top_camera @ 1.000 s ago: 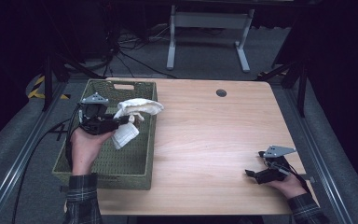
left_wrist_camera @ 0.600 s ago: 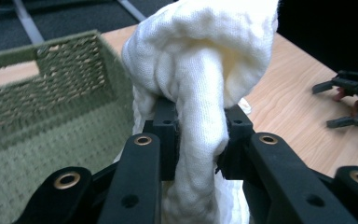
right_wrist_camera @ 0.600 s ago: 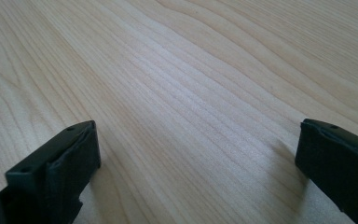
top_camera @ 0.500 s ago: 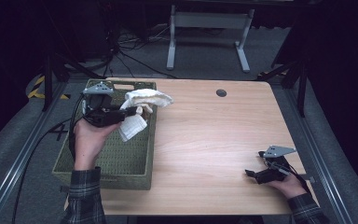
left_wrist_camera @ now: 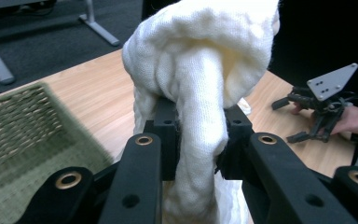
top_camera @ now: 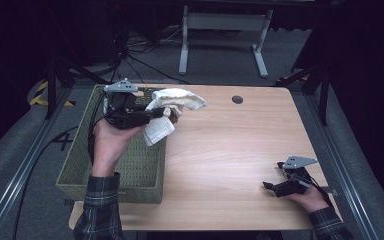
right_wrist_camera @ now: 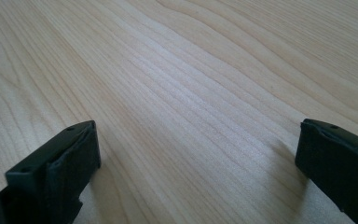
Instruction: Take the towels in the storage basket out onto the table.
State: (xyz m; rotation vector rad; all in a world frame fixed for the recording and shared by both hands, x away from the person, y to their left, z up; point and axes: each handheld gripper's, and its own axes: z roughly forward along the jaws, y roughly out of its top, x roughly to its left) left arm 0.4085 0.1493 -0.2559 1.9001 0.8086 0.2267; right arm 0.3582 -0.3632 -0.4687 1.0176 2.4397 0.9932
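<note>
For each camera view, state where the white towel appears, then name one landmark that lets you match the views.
High view: the white towel hangs from the left gripper, upper left of centre, over the basket's right rim.
Left gripper view: it rises at centre, pinched between the black jaws.
Right gripper view: not in it.
Shared landmark: the wooden table; the right gripper also appears at the right of the left gripper view.

looks like a lab or test room: dark curtains, cables [top_camera: 135, 60] on grey carpet, metal rails [top_camera: 25, 165], one wooden table [top_camera: 230, 150].
</note>
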